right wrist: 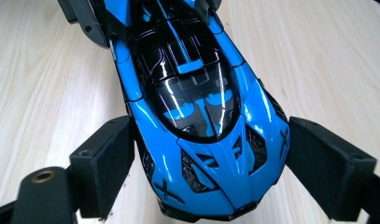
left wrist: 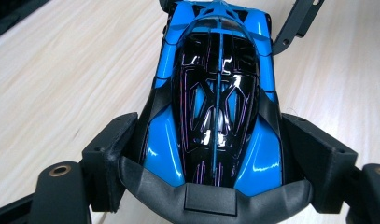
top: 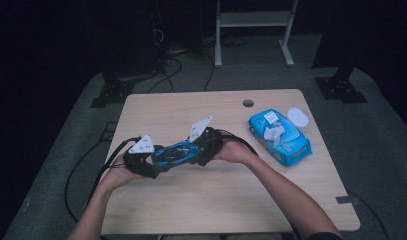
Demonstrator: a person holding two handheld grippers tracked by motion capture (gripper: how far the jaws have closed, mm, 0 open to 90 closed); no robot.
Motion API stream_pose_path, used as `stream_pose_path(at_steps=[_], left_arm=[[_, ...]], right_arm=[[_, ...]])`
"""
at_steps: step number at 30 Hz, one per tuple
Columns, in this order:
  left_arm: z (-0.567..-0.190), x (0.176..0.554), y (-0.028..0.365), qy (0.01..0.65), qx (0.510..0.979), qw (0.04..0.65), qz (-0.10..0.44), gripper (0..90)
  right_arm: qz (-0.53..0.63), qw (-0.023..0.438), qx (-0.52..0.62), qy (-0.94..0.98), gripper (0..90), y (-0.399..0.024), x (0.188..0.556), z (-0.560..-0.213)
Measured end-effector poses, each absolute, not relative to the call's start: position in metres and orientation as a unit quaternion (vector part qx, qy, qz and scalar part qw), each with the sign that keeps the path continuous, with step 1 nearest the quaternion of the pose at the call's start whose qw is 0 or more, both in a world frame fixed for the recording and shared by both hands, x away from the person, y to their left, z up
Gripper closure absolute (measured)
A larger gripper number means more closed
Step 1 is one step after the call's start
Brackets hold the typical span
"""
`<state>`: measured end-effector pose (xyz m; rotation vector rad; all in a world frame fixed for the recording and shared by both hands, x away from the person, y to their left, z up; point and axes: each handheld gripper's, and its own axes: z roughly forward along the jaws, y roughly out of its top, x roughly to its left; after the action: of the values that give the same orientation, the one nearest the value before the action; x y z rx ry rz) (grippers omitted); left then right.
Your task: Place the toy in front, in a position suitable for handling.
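A glossy blue and black toy car [top: 173, 152] hangs a little above the wooden table [top: 201, 205], carried between both grippers. My left gripper [top: 158, 161] grasps its tail. In the left gripper view the gripper [left wrist: 211, 123] has its pads pressed against both rear flanks of the car [left wrist: 215, 93]. My right gripper [top: 201, 147] holds the nose. In the right gripper view the gripper [right wrist: 211, 126] has its pads set against the front flanks of the car [right wrist: 201, 140]. Each gripper view also shows the other gripper's jaws at the car's far end.
A blue pack of wet wipes [top: 280, 136] lies at the table's right side with a tissue poking out, and a white round lid [top: 297, 117] sits beside it. A cable hole [top: 248, 103] is near the far edge. Cables trail off the left edge.
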<state>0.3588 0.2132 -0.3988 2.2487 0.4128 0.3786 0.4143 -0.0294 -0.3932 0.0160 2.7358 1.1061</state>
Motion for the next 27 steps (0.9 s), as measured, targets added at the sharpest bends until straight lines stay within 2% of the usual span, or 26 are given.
stream_pose_path(at_steps=[4, 6, 12, 19, 27], left_arm=[[-0.396, 0.358, 0.192, 0.145, 0.887, 0.416, 0.143, 23.0], [-0.394, 0.357, 0.169, 0.122, 0.887, 0.423, 0.138, 23.0], [-0.406, 0.357, 0.129, 0.092, 0.891, 0.428, 0.118, 23.0], [-0.438, 0.358, 0.097, 0.075, 0.906, 0.407, 0.088, 23.0], [-0.467, 0.364, 0.09, 0.075, 0.921, 0.377, 0.066, 22.9]], right_arm=[[0.364, 0.108, 0.024, 0.925, 16.6, -0.061, 0.402, -0.384], [0.363, 0.111, 0.035, 0.925, 16.7, -0.077, 0.395, -0.382], [0.355, 0.12, 0.068, 0.925, 16.7, -0.122, 0.376, -0.389], [0.347, 0.105, 0.106, 0.926, 16.8, -0.154, 0.364, -0.426], [0.335, 0.086, 0.122, 0.93, 17.0, -0.157, 0.363, -0.465]])
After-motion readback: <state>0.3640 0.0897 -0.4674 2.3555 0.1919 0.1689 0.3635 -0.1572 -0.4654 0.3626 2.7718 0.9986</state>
